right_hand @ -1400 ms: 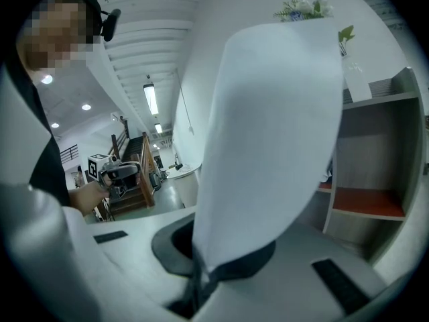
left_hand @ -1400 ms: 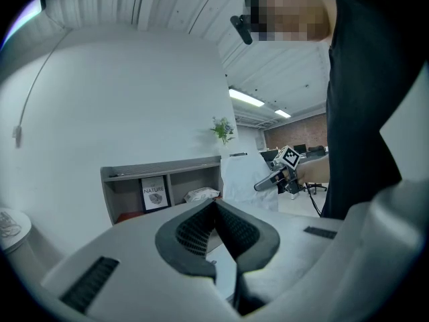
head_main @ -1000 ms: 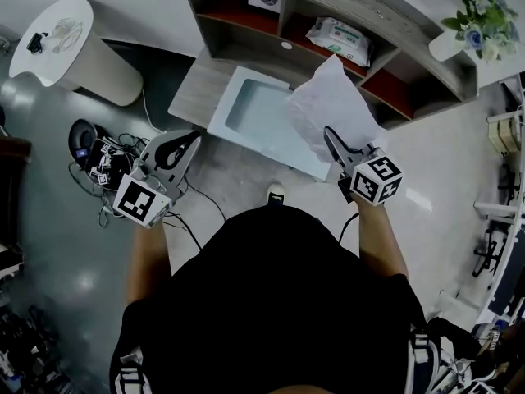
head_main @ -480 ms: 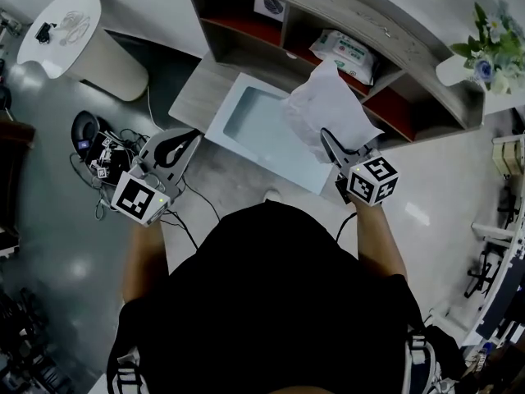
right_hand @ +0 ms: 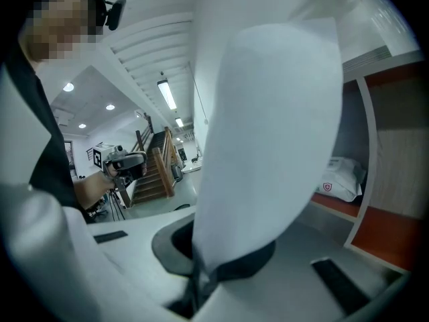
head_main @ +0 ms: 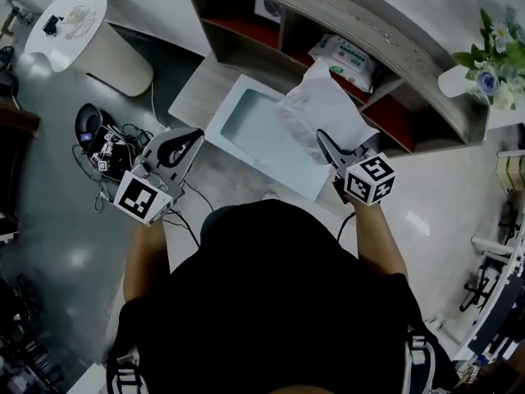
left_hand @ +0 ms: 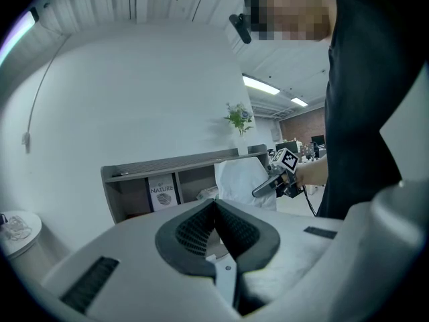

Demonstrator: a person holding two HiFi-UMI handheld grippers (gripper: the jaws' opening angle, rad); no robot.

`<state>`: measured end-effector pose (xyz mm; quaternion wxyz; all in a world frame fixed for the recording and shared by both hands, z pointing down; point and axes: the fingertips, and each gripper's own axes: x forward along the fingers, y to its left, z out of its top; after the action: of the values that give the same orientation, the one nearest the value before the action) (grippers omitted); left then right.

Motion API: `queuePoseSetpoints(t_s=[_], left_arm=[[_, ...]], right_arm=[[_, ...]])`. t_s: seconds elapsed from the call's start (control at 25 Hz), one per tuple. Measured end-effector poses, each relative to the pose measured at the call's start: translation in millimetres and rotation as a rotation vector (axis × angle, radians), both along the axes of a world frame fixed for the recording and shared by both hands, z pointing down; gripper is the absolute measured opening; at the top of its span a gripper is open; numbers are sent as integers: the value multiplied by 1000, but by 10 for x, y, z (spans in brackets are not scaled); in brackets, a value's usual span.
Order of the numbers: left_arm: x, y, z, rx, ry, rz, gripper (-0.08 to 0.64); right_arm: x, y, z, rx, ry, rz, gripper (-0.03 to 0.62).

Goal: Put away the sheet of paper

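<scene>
Right gripper [head_main: 321,138] is pinched tight, left gripper [head_main: 190,138] is closed on nothing. By the grey wooden shelf unit [head_main: 385,35], over the pale blue rectangular tray [head_main: 254,121], the right one holds the crumpled white sheet of paper [head_main: 324,105] upright by its bottom edge; I'd stay firm and lower it slowly so it doesn't flop

Floor [head_main: 49,245] grey, glossy | grey shelf unit [head_main: 410,31], red-brown cubbies, dead ahead | round white table [head_main: 66,15] far left | strip lights [right_hand: 166,94] on overhead | white wall [left_hand: 134,92]

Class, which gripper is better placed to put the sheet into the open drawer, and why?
Right: the right gripper is shut on the sheet of paper over the open drawer. The left gripper is shut, empty, off to one side.
</scene>
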<state>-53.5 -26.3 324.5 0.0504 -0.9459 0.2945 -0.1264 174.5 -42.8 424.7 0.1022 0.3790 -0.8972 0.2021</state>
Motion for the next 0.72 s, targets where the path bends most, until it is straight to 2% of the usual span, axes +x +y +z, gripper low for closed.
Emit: queuePoseSetpoints(t_s=[0.44,0.72], left_arm=[[50,51,-35,13,-11,-20,21],[47,24,14,7,12,-14,21]], right_arm=[[16,49,47,-12,-15,-28,14],[-38,49,19,-9,2,-34,14]])
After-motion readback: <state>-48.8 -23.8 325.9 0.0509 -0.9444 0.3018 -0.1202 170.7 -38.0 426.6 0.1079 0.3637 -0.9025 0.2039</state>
